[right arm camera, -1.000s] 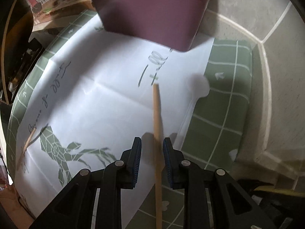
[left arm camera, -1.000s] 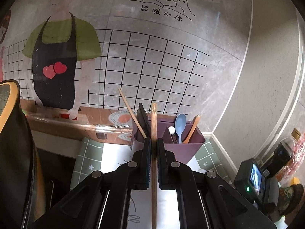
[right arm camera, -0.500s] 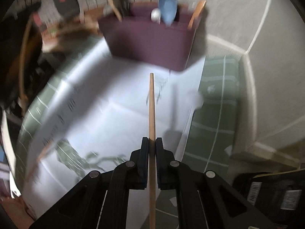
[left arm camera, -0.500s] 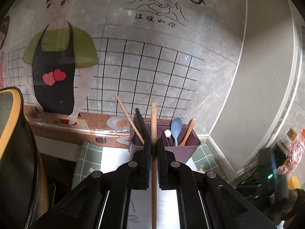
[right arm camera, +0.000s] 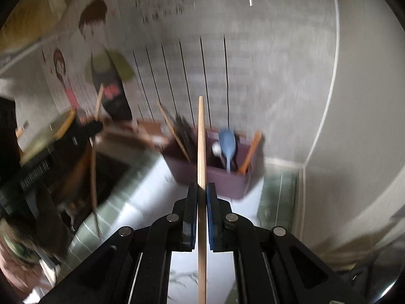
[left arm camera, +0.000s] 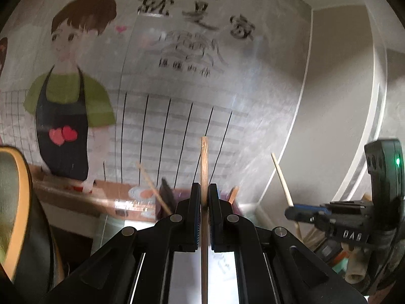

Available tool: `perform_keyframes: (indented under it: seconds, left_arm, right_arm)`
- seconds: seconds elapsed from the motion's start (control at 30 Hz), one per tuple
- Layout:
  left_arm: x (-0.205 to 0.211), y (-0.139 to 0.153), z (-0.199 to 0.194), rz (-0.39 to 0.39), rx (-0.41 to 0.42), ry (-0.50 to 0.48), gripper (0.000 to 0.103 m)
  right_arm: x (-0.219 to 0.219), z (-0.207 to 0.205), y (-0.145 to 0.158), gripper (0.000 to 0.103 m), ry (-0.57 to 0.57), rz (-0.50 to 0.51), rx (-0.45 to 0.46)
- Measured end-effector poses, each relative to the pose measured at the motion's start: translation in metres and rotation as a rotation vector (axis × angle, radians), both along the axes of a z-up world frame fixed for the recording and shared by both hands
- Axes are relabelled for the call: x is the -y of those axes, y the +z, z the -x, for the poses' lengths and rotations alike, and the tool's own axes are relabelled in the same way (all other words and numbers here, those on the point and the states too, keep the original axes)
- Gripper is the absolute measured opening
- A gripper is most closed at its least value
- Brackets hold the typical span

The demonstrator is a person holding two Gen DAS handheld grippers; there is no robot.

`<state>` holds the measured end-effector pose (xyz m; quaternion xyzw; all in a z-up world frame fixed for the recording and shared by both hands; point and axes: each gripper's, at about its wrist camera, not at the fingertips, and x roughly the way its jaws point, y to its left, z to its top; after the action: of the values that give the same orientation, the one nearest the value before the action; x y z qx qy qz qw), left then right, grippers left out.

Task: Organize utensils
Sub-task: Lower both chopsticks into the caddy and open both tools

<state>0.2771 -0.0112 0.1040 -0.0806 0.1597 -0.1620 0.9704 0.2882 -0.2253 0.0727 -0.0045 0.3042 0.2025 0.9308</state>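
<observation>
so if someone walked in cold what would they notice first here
Each tool is shut on a wooden chopstick: the left tool on the darker chopstick, the right tool on the paler chopstick. Beyond them, by the wall, stands the purple holder with a blue spoon in it.

Both views are smeared by motion. Ahead of the left hand-held gripper (left arm camera: 202, 197), its fingers cover most of the purple utensil holder (left arm camera: 234, 204); the wall lettering (left arm camera: 195, 10) above is unreadable. Each held chopstick (right arm camera: 201, 152) runs off the bottom edge. Left of the right hand-held gripper (right arm camera: 201, 192), the dark clutter (right arm camera: 38, 167) is too blurred to identify.
</observation>
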Motion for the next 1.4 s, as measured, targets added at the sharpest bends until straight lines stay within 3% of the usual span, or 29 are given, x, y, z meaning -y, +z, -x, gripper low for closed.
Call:
perform_keyframes:
  seconds: [0.2, 0.3, 0.47, 0.57, 0.67, 0.8, 0.9, 1.1, 1.4]
  left_arm:
    - [0.008, 0.042, -0.011, 0.052, 0.144, 0.028, 0.006]
    - [0.013, 0.054, -0.026, 0.084, 0.211, 0.044, 0.006]
    - [0.024, 0.041, -0.058, 0.089, 0.29, 0.072, 0.006]
    - [0.029, 0.024, -0.083, 0.067, 0.268, 0.102, 0.006]
    - [0.027, 0.011, -0.102, 0.107, 0.238, 0.131, 0.006]
    - [0.031, 0.002, -0.11, 0.095, 0.28, 0.185, 0.006]
    - [0.039, -0.003, -0.117, 0.054, 0.321, 0.214, 0.006]
    - [0.039, -0.005, -0.131, 0.08, 0.303, 0.196, 0.006]
    - [0.037, -0.014, -0.132, 0.055, 0.335, 0.247, 0.006]
  right_arm:
    - [-0.002, -0.003, 0.058, 0.006, -0.025, -0.101, 0.201]
    - [-0.009, -0.007, 0.081, 0.006, -0.093, -0.087, 0.376]
    - [-0.015, -0.04, 0.073, 0.007, -0.134, -0.146, 0.458]
    - [-0.019, -0.07, 0.051, 0.007, -0.164, -0.128, 0.44]
    - [-0.023, -0.092, 0.031, 0.007, -0.174, -0.111, 0.382]
    - [-0.019, -0.103, 0.019, 0.007, -0.169, -0.115, 0.359]
    - [-0.017, -0.103, 0.019, 0.008, -0.161, -0.089, 0.367]
    - [-0.022, -0.102, 0.025, 0.006, -0.136, -0.068, 0.362]
    - [-0.02, -0.083, 0.044, 0.006, -0.138, -0.011, 0.388]
